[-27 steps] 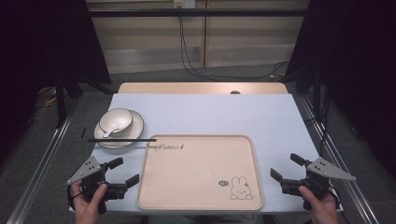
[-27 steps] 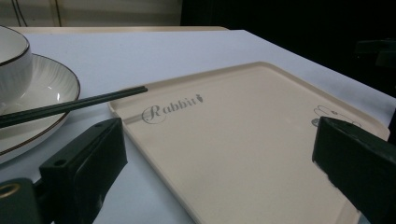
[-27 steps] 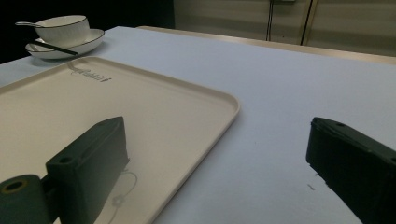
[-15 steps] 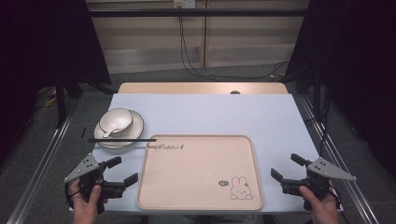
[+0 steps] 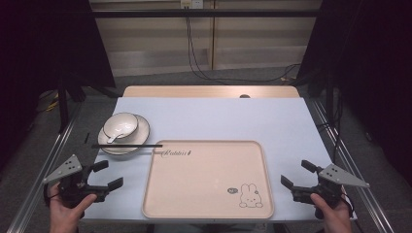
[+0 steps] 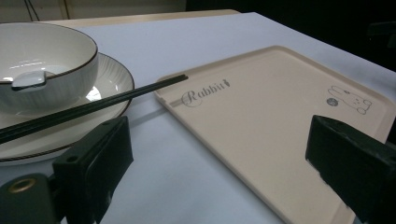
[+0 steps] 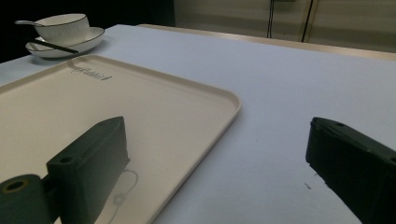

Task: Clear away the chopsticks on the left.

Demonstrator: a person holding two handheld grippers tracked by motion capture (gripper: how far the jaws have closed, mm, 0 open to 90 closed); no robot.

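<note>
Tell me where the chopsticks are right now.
In the high view, the black chopsticks lie across the near rim of the plate at table left, tips reaching the tray corner.

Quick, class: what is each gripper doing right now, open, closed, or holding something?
Left gripper: open, holding nothing, near the plate and chopsticks.
Right gripper: open, holding nothing, beside the tray.

"Rabbit" in script on tray (image 6: 261, 140) corner; small round mark unreadable.
</note>
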